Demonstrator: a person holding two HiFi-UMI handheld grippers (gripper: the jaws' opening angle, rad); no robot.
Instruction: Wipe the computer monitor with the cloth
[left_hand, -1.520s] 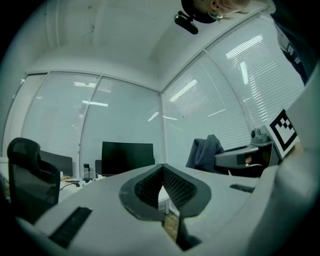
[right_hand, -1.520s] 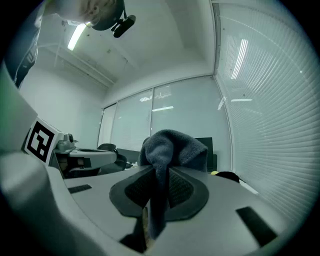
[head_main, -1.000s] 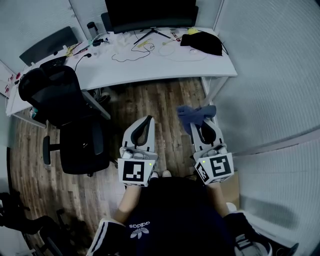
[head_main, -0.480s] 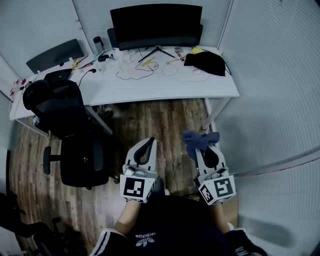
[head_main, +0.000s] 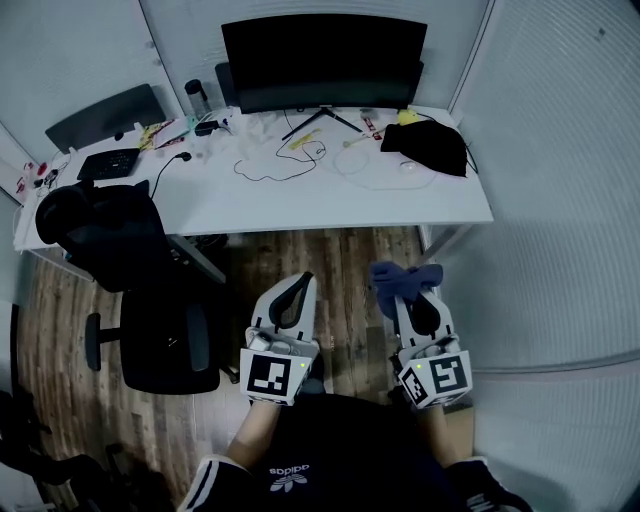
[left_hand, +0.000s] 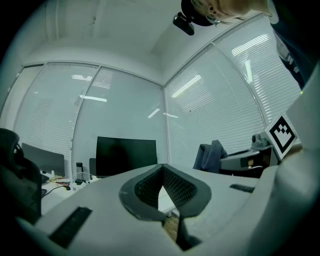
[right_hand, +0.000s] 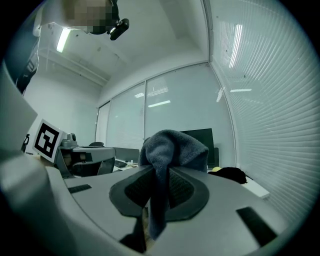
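cloth pinched in right jaws, monitor well ahead

seen along the right gripper: jaws pressed from both sides onto a blue-grey cloth; bunched in a rounded heap above the tips, with a narrow fold hanging down through the gap between the pads; partly covers the dark monitor far behind it.

seen along the left gripper: jaws closed tip to tip, nothing between the pads, only a small triangular opening below the meeting point; shows the monitor whole and unobstructed at the far glass wall, which the right gripper view does not; also shows the cloth from the side, draped over the other gripper's tips.

seen from the head: both grippers held low and side by side over the wooden floor, pointing toward the white desk; monitor upright on its stand at the back of the desk, well apart from the cloth, screen dark; loose cables, a keyboard, a dark cylinder and a black heap of fabric spread over the desktop; a black office chair at the desk's left end, off to the left of the left gripper; only bare floor and the desk's front edge between the grippers and the screen.
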